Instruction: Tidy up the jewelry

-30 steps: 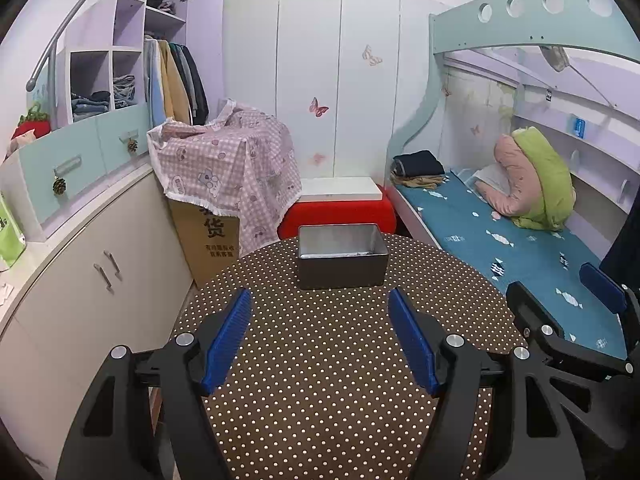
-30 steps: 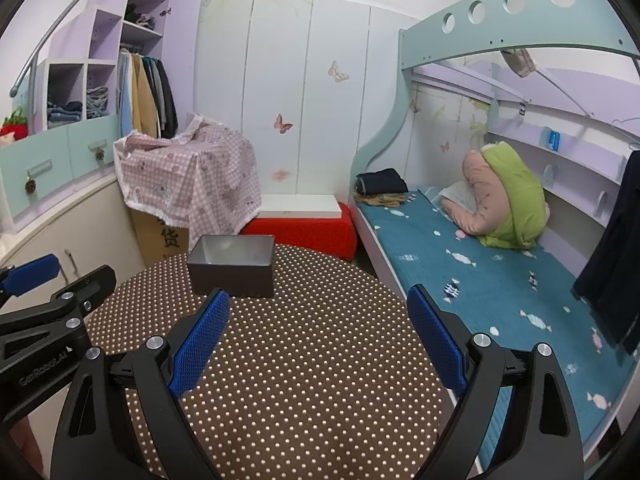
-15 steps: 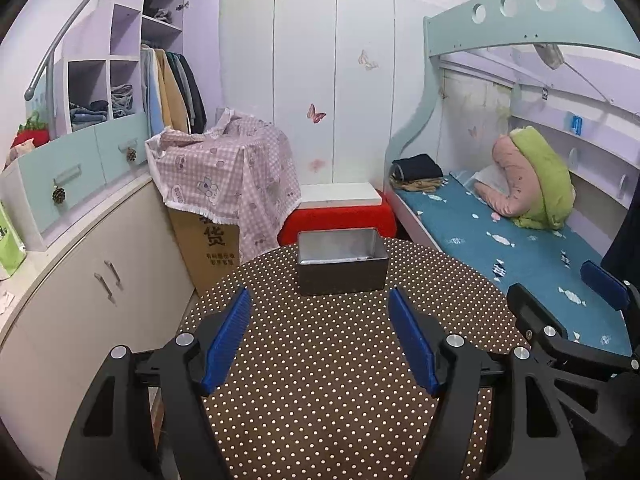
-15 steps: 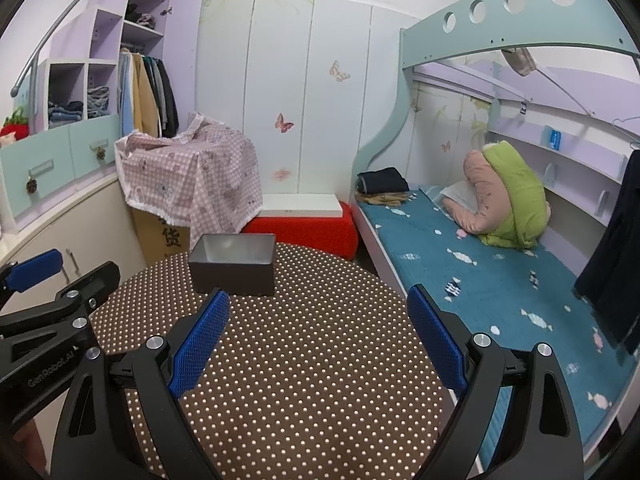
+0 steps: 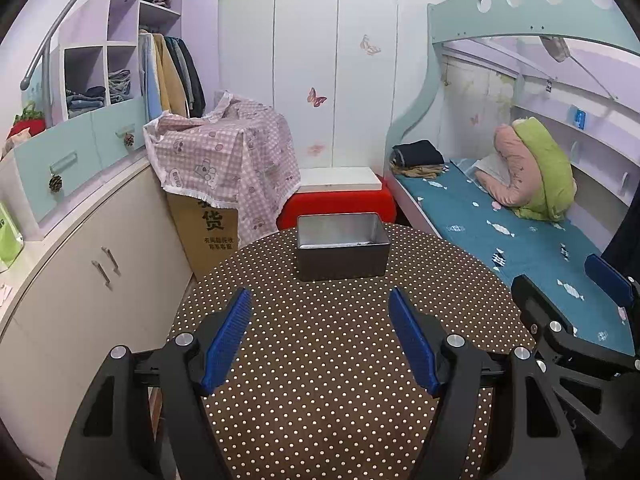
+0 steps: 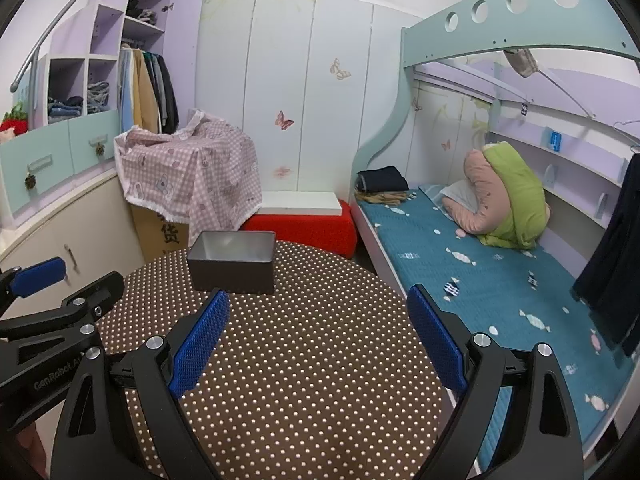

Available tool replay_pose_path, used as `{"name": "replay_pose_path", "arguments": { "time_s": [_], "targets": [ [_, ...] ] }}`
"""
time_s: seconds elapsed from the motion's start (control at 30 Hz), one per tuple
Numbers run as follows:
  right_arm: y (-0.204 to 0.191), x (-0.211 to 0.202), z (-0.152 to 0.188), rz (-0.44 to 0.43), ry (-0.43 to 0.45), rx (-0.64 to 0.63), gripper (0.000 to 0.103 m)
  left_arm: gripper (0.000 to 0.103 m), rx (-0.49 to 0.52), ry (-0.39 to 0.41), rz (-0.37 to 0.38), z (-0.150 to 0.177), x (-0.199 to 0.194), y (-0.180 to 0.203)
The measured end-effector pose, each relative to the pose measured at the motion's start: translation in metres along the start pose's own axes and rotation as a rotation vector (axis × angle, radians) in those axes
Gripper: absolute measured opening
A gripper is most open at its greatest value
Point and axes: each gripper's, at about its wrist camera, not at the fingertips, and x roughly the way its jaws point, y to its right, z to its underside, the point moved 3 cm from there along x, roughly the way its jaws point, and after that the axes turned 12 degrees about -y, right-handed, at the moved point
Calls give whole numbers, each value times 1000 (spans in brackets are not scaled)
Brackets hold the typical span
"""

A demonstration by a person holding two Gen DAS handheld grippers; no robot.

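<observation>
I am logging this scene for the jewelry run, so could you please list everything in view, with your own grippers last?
Metal tin: 1, grey, open-topped, far side of the round table; contents not visible.
Round table: 1, brown cloth with white dots, in front of both grippers.
Checked cloth: 1, pink and white, draped over a cardboard box left of the table.
Red stool: 1, behind the tin, white board on top.
Bed: 1, teal sheet, right of the table.
Rolled bedding: 1, pink and green, on the bed.
Folded clothes: 1 dark pile, far end of the bed.
Hanging clothes: several, in the open wardrobe at left.
Left gripper: blue pads, open, empty.
Right gripper: blue pads, open, empty.
</observation>
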Motion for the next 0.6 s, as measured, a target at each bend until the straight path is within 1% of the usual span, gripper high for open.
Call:
{"name": "replay_pose_path", "arguments": {
  "time_s": [0.2,0.27,0.3,0.37,0.5,0.6],
  "targets": [
    [-1,2,1,3,-4,-7,87,70,-7,-2,-1,-1,1,-3],
    [-1,2,1,-3,-5,-3,87,70,-9,62,4,1,-6,-4],
    [0,1,2,-9,-4,-1,87,69,1,73,-5,1,-8,-3],
    [0,1,2,-4,-4,1,87,68,5,67,1,0,-8,-3],
    [2,-1,2,3,3,1,87,70,8,25,10,0,-2,-2],
    [2,-1,1,6,0,1,87,71,7,15,7,1,-1,0]
  ]
}}
